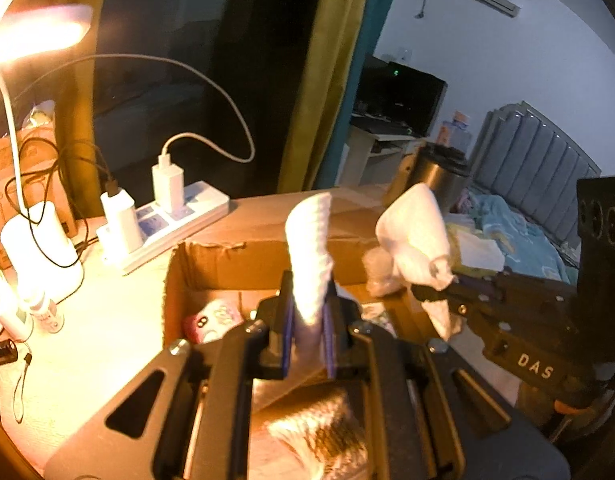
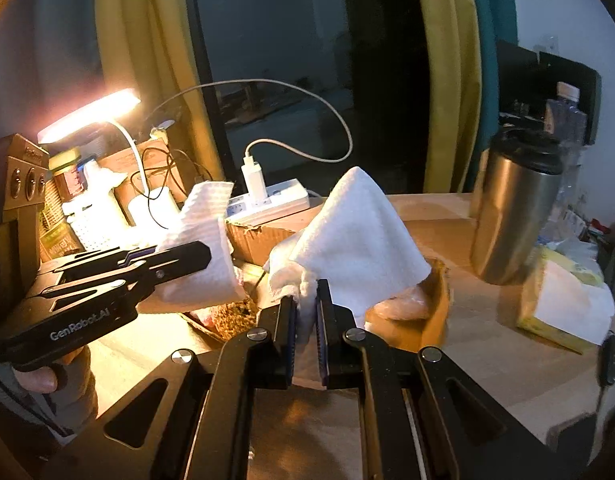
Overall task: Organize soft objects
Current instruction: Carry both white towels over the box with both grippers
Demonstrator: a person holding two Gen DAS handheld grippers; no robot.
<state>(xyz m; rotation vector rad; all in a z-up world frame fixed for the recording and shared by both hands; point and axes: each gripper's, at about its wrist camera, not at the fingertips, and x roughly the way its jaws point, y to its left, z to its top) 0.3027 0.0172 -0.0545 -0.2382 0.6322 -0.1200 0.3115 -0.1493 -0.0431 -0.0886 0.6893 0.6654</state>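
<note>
My left gripper (image 1: 307,312) is shut on a white ribbed cloth (image 1: 309,248) that stands up between its pads, above an open cardboard box (image 1: 211,264). The box holds a pink soft toy (image 1: 211,320). My right gripper (image 2: 305,312) is shut on a second white cloth (image 2: 355,240), which rises in a peak over the box's right side. In the left wrist view the right gripper (image 1: 427,292) holds that cloth (image 1: 415,232) to the right. In the right wrist view the left gripper (image 2: 203,256) holds its cloth (image 2: 203,248) at left.
A lit desk lamp (image 1: 31,32) stands at left with a power strip (image 1: 175,220) and chargers behind the box. A steel travel mug (image 2: 511,208) stands at right. Yellow and white folded cloths (image 2: 563,308) lie on the wooden table (image 2: 487,360) at right.
</note>
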